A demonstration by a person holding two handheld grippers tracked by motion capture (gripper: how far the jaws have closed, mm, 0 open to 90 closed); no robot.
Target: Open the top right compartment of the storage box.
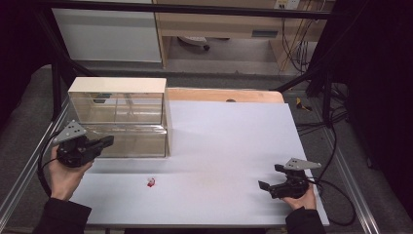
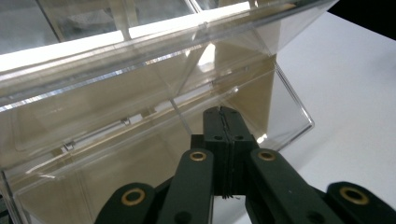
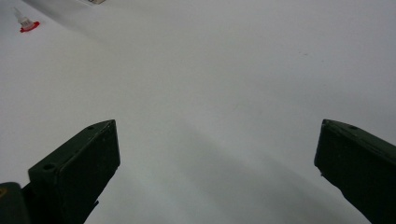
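Left gripper (image 2: 223,114): jaws pressed together, empty, at clear acrylic drawer cabinet (image 1: 119,119), whose inner dividers appear in left gripper view. Right gripper (image 1: 272,179): jaws spread, empty, low over white table (image 1: 234,146). Small red-and-white piece (image 1: 151,182) lying between both grippers, unobstructed.

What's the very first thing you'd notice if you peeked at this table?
The big see-through box with a pale top stands at the far left of the white table. Right in front of it, the left hand-held gripper points at its clear front with jaws pressed shut on nothing. A tiny red and white thing lies alone near the front edge, and the right hand-held gripper rests open at the near right.
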